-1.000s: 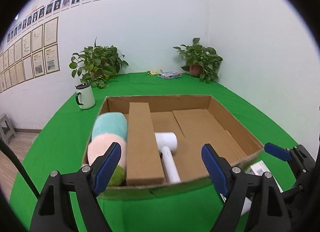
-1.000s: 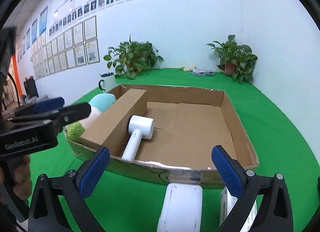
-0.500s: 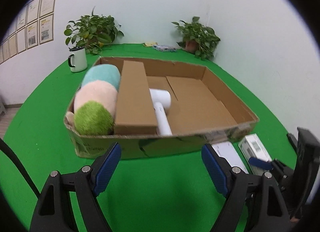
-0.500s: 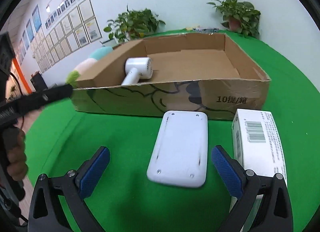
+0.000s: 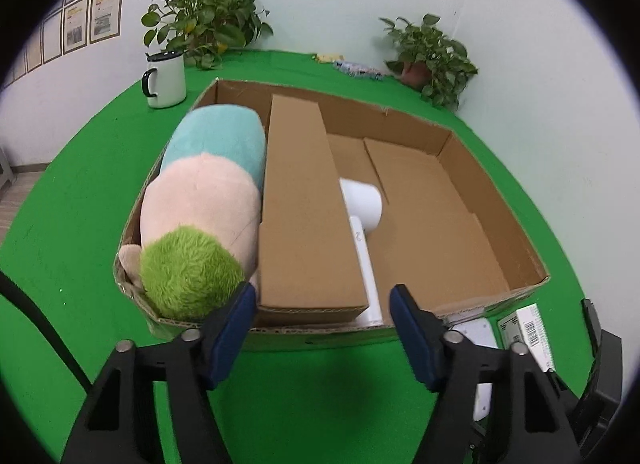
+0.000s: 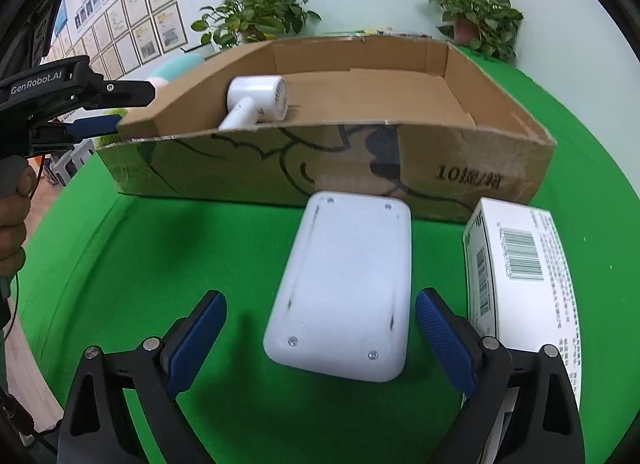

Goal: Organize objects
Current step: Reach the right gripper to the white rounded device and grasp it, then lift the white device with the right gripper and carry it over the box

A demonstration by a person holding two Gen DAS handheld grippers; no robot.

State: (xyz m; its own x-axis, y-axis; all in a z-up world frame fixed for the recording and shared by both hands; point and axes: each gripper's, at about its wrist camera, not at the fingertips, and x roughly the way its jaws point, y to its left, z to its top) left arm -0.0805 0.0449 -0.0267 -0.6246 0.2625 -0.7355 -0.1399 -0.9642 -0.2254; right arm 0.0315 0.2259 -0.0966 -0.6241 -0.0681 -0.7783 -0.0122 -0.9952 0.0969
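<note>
My right gripper [image 6: 320, 340] has black arms, ribbed blue pads [image 6: 444, 344] and silver screws; my left gripper [image 5: 322, 328] looks identical, marked "GenRobot.AI".

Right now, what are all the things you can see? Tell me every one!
Cardboard tray: 1, brown, on green table.
Plush toy: 1, blue-pink-green, tray's left side.
Long box: 1, brown, beside plush.
Hair dryer: 1, white, in tray.
Flat device: 1, white, outside tray.
Barcode box: 1, white, beside device.
Mug: 1, white.
Plants: 2, green, far edge.
Left gripper: open.
Right gripper: open, astride device.
</note>
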